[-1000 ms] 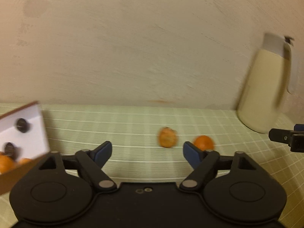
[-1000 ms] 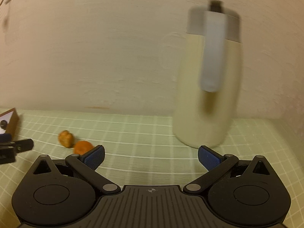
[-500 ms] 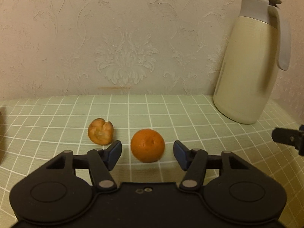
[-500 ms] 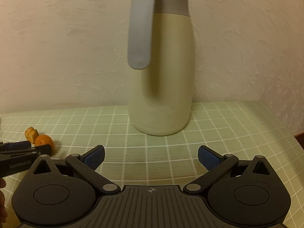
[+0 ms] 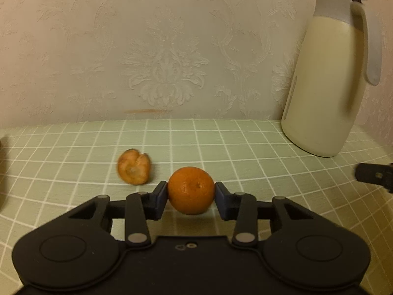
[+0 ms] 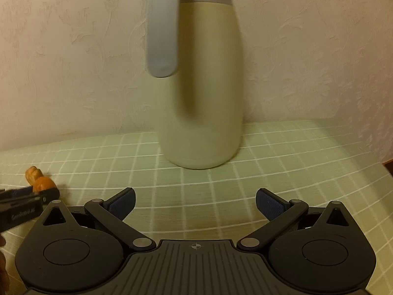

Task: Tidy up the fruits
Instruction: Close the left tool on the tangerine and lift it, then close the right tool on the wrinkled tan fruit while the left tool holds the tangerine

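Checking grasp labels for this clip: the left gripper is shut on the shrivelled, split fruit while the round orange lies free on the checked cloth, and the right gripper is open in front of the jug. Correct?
Not quite: the fruits are swapped. In the left wrist view the left gripper is shut on the round orange, while the shrivelled, split fruit lies free on the checked cloth. The right gripper is indeed open in front of the jug.
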Available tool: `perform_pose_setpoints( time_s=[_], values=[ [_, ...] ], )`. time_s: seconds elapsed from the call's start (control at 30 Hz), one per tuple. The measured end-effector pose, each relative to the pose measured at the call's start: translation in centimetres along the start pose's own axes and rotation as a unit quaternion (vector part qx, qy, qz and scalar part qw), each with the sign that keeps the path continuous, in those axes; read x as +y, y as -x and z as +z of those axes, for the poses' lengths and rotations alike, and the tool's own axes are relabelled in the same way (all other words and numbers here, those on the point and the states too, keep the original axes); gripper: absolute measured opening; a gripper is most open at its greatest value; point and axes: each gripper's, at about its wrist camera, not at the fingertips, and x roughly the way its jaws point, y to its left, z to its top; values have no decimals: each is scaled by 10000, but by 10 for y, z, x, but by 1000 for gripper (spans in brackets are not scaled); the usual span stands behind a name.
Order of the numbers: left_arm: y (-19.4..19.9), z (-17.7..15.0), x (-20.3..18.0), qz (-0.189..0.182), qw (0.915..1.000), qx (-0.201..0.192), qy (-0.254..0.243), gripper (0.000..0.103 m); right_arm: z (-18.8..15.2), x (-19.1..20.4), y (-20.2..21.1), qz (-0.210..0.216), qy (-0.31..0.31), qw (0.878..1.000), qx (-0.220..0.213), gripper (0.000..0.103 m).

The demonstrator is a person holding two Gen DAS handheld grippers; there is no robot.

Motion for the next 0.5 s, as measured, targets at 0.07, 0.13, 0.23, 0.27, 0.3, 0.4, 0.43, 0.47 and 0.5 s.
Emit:
perform_pose_setpoints(
  time_s=[0.07, 0.13, 0.23, 0.27, 0.3, 0.4, 0.43, 0.47, 0.5],
  values=[
    [12, 2, 8, 14, 10000, -81, -18, 32, 3, 12, -6, 132, 9, 9999, 27, 103],
    [25, 4, 18, 63, 9999, -156, -24, 32, 7, 27, -8, 284, 102, 9995, -28, 103],
    [40, 4, 43, 223, 9995, -184, 91, 32, 12, 52, -12, 569, 167, 9982, -86, 103],
    [44, 4, 53, 264, 9994, -158, 183, 32, 12, 60, -13, 667, 157, 9976, -80, 103],
    [48, 3, 63, 294, 9991, -128, 277, 32, 14, 68, -15, 767, 153, 9969, -93, 103],
    [61, 0, 87, 411, 9981, -100, 453, 32, 14, 99, -22, 1036, 269, 9942, -83, 103],
    [65, -1, 94, 430, 9978, -89, 501, 32, 14, 110, -24, 1118, 365, 9930, -115, 103],
    [69, -2, 101, 441, 9975, -71, 555, 32, 14, 120, -25, 1150, 472, 9921, -172, 103],
    [73, -3, 108, 456, 9972, -61, 586, 32, 12, 131, -25, 1155, 617, 9911, -236, 103]
  ],
)
